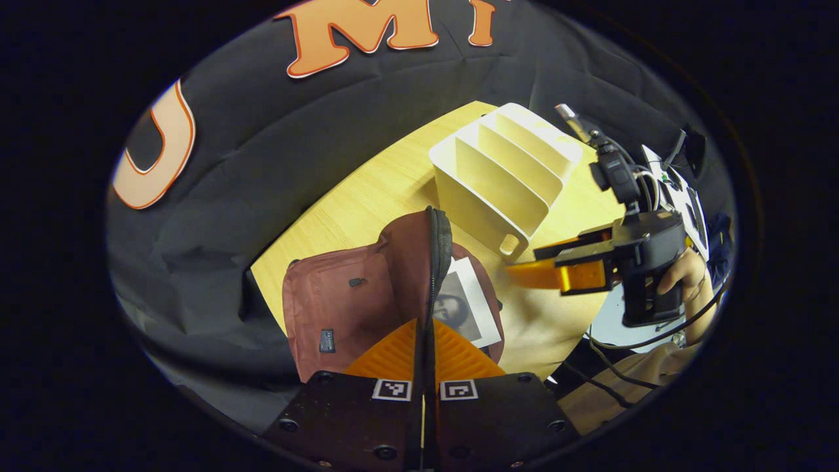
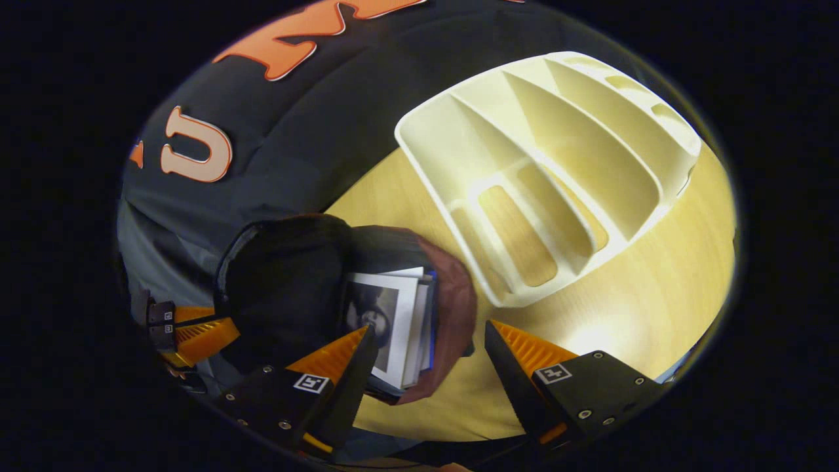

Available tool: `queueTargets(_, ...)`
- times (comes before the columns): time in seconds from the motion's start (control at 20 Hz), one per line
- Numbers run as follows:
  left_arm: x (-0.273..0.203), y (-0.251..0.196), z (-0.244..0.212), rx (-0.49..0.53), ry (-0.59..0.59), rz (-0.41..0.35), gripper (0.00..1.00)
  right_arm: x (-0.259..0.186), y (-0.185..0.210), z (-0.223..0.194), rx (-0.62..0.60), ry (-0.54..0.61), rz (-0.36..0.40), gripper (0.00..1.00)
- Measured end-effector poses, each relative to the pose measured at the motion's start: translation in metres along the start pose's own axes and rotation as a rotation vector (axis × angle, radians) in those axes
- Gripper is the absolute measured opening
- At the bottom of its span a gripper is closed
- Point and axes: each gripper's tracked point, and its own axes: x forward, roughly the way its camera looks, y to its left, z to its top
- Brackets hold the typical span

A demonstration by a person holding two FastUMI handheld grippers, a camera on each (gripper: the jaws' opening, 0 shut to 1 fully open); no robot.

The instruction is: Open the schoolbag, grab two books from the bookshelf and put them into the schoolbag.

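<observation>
A maroon schoolbag [image 1: 334,295] lies on the wooden table [image 1: 367,203] with its flap lifted upright. My left gripper [image 1: 425,322] is shut on the flap's zipper edge and holds it up. Inside the bag lie books [image 1: 465,301]; the top one has a black-and-white portrait cover. In the right gripper view the same books [image 2: 393,321] sit stacked in the bag's mouth [image 2: 452,308], beside the dark lining. My right gripper [image 2: 429,334] hangs open just above the bag's rim, holding nothing. From the left gripper view, the right gripper [image 1: 521,262] shows in a hand, right of the bag.
A cream slotted bookshelf [image 1: 505,170] stands behind the bag with nothing in its slots [image 2: 557,151]. Bare table [image 2: 655,295] lies to its right. The left gripper [image 2: 196,331] shows at the bag's far side. Cables and a person's sleeve [image 1: 629,373] are at the table's right edge.
</observation>
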Motion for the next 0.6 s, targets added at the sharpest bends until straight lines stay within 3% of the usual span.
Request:
queueTargets(0.25,0.023,-0.036,-0.010,-0.079,0.024,-0.094,0.13,-0.029,-0.055,0.008,0.006,0.006,-0.057,0.98)
queueTargets(0.3,0.025,-0.040,-0.014,-0.093,0.027,-0.091,0.27,-0.032,-0.064,0.008,0.002,0.016,-0.062,0.98)
queueTargets(0.35,0.029,-0.044,-0.015,-0.110,0.033,-0.083,0.32,-0.035,-0.072,0.009,0.002,0.030,-0.062,0.98)
queueTargets(0.5,0.041,-0.055,-0.014,-0.173,0.048,-0.046,0.87,-0.044,-0.100,0.020,-0.017,0.068,-0.068,0.98)
queueTargets(0.6,0.046,-0.059,-0.009,-0.210,0.046,0.001,0.93,-0.053,-0.119,0.031,-0.047,0.091,-0.076,0.98)
